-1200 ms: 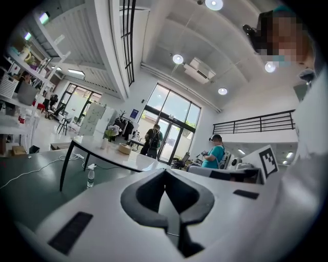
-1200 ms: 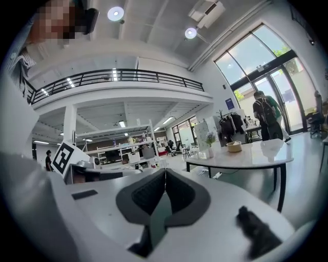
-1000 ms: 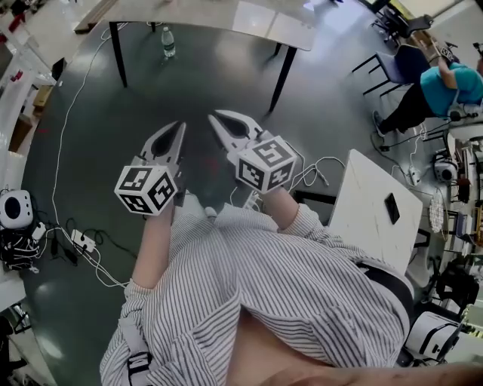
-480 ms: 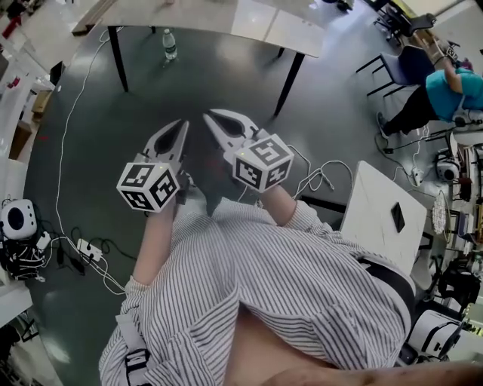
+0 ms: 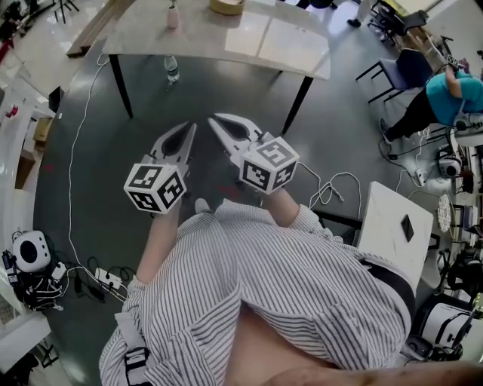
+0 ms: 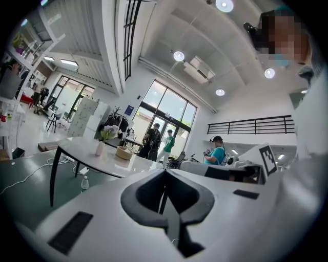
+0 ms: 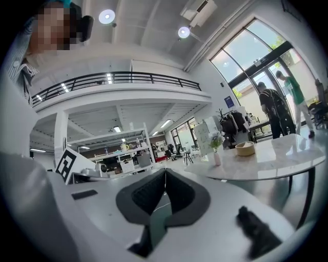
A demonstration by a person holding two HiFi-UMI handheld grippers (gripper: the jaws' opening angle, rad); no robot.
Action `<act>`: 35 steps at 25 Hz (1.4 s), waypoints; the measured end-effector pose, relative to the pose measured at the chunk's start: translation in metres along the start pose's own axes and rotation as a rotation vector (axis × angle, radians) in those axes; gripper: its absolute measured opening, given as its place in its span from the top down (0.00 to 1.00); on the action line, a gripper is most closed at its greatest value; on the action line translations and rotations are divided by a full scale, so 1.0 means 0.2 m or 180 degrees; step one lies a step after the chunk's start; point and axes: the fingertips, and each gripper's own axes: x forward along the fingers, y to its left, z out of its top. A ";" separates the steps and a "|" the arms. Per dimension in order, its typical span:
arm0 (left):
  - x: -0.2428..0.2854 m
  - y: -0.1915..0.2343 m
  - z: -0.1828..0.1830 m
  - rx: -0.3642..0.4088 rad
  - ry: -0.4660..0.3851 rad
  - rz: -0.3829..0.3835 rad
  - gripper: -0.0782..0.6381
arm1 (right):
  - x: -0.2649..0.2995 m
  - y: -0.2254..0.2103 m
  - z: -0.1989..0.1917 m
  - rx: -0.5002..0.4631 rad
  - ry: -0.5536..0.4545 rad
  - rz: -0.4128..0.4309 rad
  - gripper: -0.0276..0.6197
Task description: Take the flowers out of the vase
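We stand on a dark floor with a tool in each hand, both held about level in front of us. The left tool is clenched, its jaws meeting at the tips with nothing between them. The right tool is clenched and empty as well.

The pale vase stands upright near the far edge of a white surface, well apart from both tools. The flowers rise straight up out of its mouth, so their long axis is vertical. A shallow round bowl sits just beside the vase.

From the left tool the vase lies ahead and to the left. From the right tool it lies ahead and to the right, because the two tools angle in toward each other. The left tool looks slightly nearer. We judge that we must first come up to the surface, then open a tool and close it on the stems above the rim.
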 end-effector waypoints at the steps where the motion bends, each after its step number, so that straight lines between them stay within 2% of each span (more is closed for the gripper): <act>1: 0.02 0.04 0.02 0.0011 0.0003 -0.0019 0.88 | 0.05 -0.02 0.00 -0.0005 0.0021 -0.0014 0.93; 4: 0.05 0.14 0.05 0.0031 0.0020 -0.0069 0.88 | 0.16 -0.06 0.00 0.0007 0.0036 -0.0083 0.93; 9: 0.05 0.30 0.05 -0.0072 0.0045 -0.0030 0.88 | 0.29 -0.07 -0.03 0.0032 0.0089 -0.0101 0.93; 16: 0.13 0.41 0.06 -0.0175 0.0078 -0.0058 0.88 | 0.40 -0.13 -0.07 0.0108 0.0236 -0.0057 0.93; 26: 0.41 0.62 0.12 -0.0200 0.0102 -0.0051 0.88 | 0.63 -0.42 -0.02 0.0131 0.0264 -0.0061 0.93; 35: 0.86 0.87 0.37 -0.0109 0.0114 -0.0045 0.88 | 0.97 -0.79 0.22 0.0091 0.0239 0.0037 0.93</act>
